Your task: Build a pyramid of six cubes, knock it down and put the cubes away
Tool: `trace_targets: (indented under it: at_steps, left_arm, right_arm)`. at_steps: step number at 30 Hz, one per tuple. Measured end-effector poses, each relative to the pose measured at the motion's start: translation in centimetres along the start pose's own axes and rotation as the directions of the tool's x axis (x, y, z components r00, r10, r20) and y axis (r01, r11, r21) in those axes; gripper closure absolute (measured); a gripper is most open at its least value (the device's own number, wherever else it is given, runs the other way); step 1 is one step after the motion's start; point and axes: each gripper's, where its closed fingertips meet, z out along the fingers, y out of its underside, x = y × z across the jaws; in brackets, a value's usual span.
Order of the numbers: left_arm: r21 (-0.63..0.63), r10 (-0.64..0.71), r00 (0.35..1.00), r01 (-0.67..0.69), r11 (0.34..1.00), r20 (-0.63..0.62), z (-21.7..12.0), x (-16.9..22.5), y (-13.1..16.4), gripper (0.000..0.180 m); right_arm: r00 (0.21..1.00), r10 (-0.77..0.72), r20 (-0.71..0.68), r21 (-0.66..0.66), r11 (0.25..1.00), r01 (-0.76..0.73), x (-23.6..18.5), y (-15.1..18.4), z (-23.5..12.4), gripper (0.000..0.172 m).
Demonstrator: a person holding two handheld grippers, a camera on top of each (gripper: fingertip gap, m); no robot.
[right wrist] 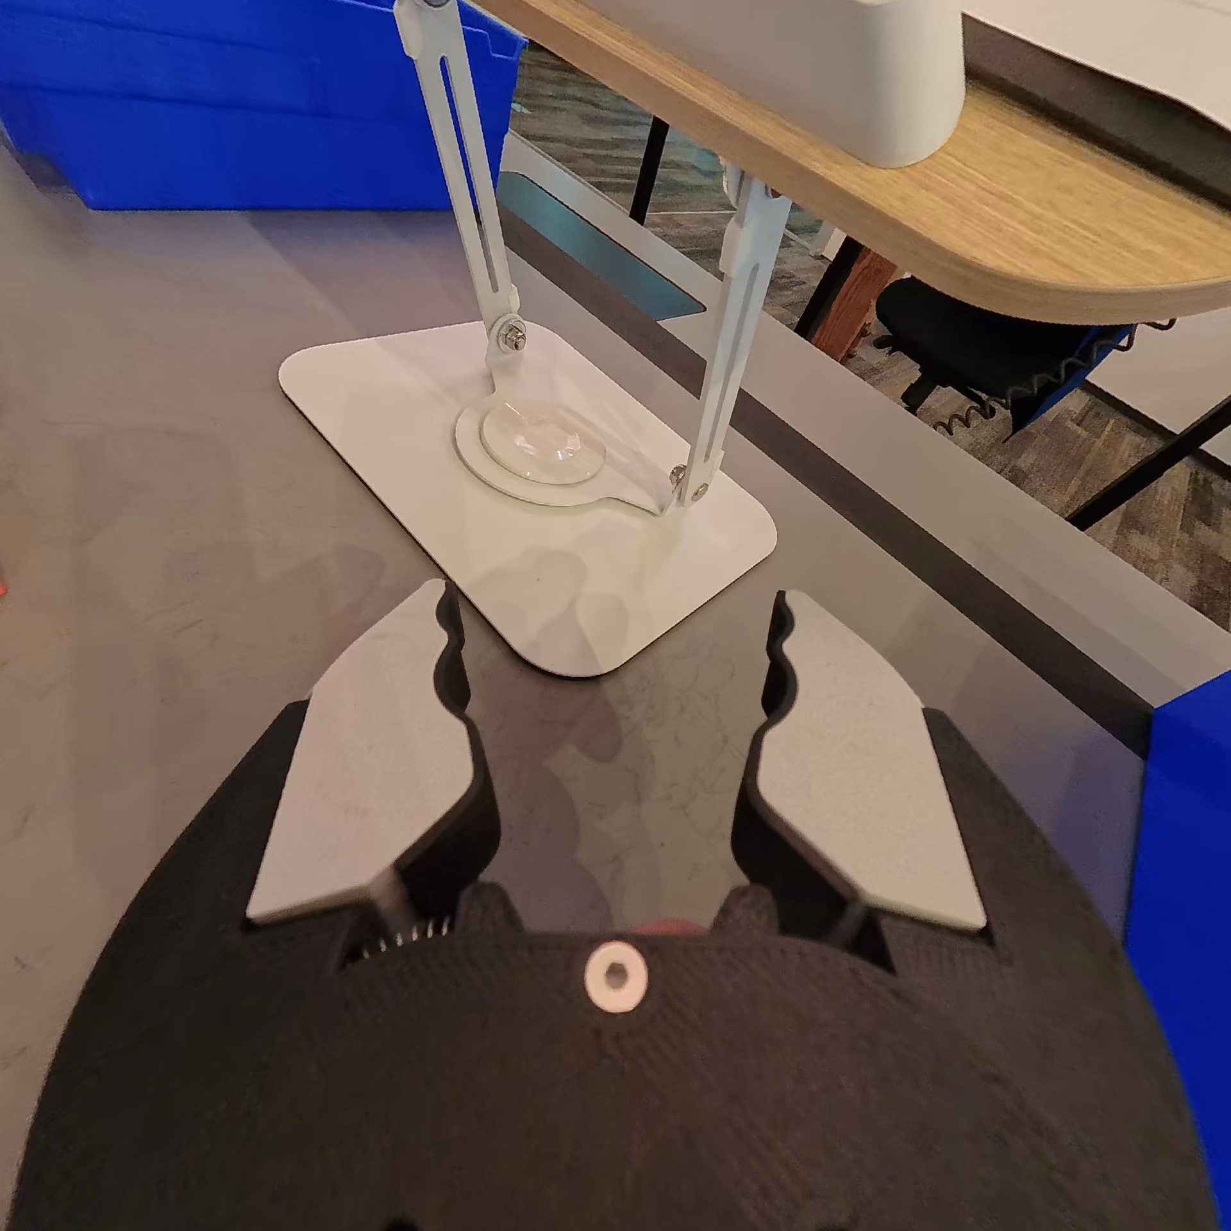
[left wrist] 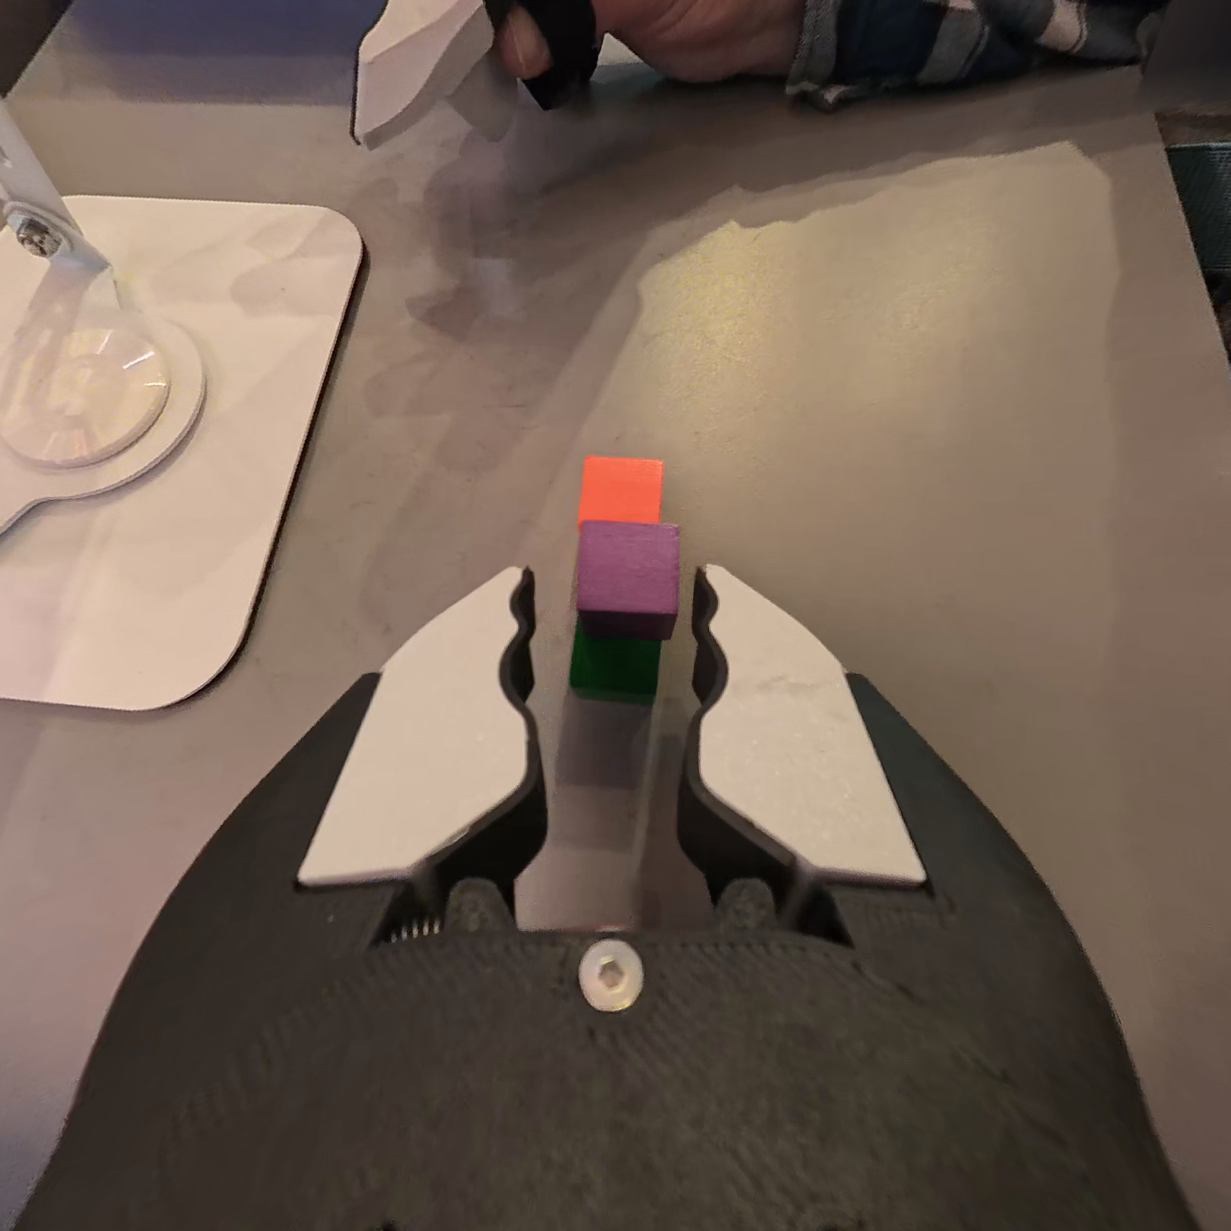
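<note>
Purple cube (left wrist: 627, 566) atop green cube (left wrist: 614, 668), orange cube (left wrist: 621, 491) behind; row running six to twelve o'clock. Standing between left gripper (left wrist: 613, 586) jaws, partly open, pads clear of it. Right gripper (right wrist: 613, 606) spread wide, bare.

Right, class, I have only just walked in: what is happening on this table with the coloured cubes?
A person is working with two hand-held tools on a grey table. The left tool is open around a purple cube, with gaps on both sides, so nothing is gripped. The purple cube sits on a green cube with an orange cube just behind. The right tool is wide open and empty near a white stand base. No full pyramid shows.
</note>
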Motion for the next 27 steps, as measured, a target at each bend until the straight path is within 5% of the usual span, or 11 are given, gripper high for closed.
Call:
trace_targets:
  at_steps: [19,24,27]
  left_arm:
    - [0.024,0.011,1.000,-0.011,1.000,0.015,-0.1,-0.1,0.0,0.153]
    - [0.046,-0.014,1.000,0.014,0.999,0.008,-1.3,0.0,-0.2,0.122]
    - [0.056,0.030,0.992,-0.038,0.998,0.126,-5.6,-1.2,-1.2,0.112]
  right_arm:
    - [1.000,0.000,0.001,-0.002,1.000,0.000,-0.1,0.0,0.0,0.084]
    - [1.000,0.005,0.003,0.002,1.000,-0.005,-0.1,0.0,-0.1,0.084]
    - [1.000,0.008,0.002,0.005,1.000,-0.008,0.0,0.0,-0.1,0.084]
